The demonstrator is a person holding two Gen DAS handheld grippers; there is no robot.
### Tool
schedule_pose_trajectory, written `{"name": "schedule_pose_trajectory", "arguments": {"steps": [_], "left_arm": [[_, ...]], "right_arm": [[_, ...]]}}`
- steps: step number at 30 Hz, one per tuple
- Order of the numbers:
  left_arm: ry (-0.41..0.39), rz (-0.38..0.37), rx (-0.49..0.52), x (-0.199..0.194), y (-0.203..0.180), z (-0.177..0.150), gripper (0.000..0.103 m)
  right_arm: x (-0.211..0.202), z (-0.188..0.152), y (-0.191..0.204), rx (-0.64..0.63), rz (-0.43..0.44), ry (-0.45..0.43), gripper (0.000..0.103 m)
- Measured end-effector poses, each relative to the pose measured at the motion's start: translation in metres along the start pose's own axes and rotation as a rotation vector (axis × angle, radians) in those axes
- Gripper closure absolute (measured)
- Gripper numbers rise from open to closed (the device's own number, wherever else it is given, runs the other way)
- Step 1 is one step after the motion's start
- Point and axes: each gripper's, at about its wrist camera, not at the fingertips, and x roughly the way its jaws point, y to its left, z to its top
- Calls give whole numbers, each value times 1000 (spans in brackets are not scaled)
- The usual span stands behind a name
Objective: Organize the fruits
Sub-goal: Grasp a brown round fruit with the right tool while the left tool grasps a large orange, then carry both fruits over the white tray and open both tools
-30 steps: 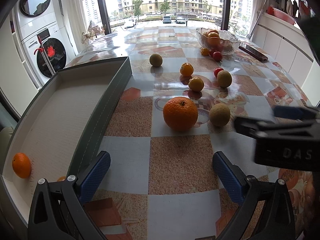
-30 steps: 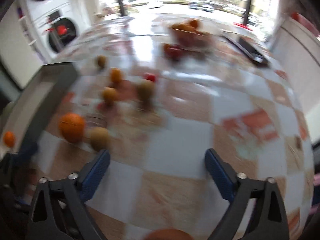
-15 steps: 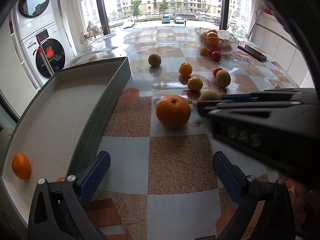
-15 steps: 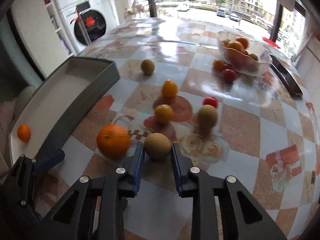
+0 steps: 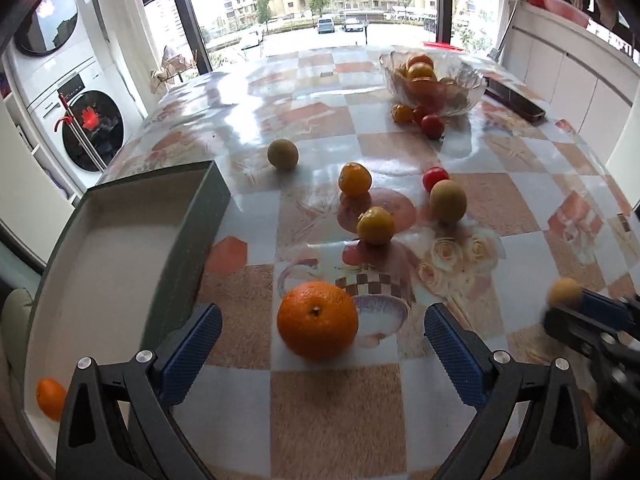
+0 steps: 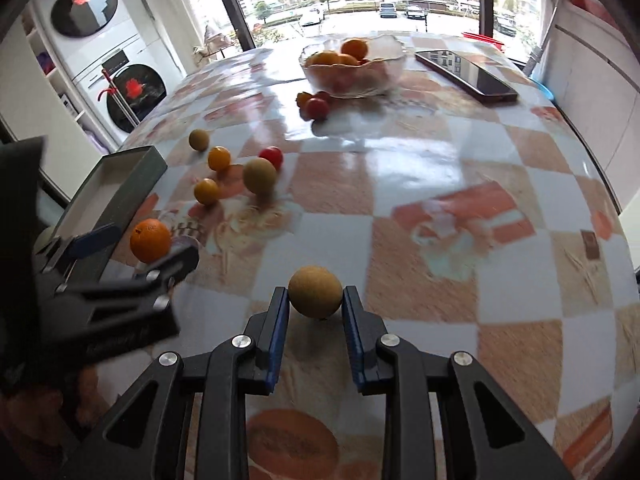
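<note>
My right gripper (image 6: 315,304) is shut on a tan round fruit (image 6: 315,291) and holds it above the table; it shows at the right edge of the left wrist view (image 5: 565,292). My left gripper (image 5: 318,344) is open, with a large orange (image 5: 317,320) on the table between its fingers; the orange also shows in the right wrist view (image 6: 151,240). A grey tray (image 5: 192,224) on the left holds a small orange (image 5: 51,398). Several small oranges, tan fruits and a red tomato (image 5: 435,177) lie loose on the table.
A glass bowl (image 5: 434,80) of fruit stands at the far side, with small fruits beside it. A phone (image 6: 466,74) lies at the far right. Washing machines (image 5: 80,112) stand beyond the table's left edge.
My right gripper closed on the tan fruit beside the large orange, lifted it and carried it away to the right. My left gripper moved forward toward the large orange.
</note>
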Motion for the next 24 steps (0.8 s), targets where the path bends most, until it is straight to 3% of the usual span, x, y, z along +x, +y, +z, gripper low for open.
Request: {"name": "schedule_pose_trajectory", "arguments": {"steps": [3, 5, 8, 12, 17, 24], "left_arm": [[5, -49, -35, 1, 3, 0, 24], [8, -93, -63, 1, 4, 2, 45], [1, -106, -58, -1, 2, 1, 65], [0, -150, -72, -12, 5, -3, 65], [-73, -184, -121, -48, 34, -8, 65], [-171, -58, -198, -82, 104, -13, 65]], "right_arm": [[-4, -4, -4, 3, -3, -3, 74], [-5, -5, -5, 6, -3, -2, 74], [-7, -6, -4, 5, -5, 2, 74], [-10, -9, -1, 0, -9, 6, 74], [-17, -6, 9, -20, -12, 4, 74], [-20, 11, 59, -83, 50, -2, 74]]}}
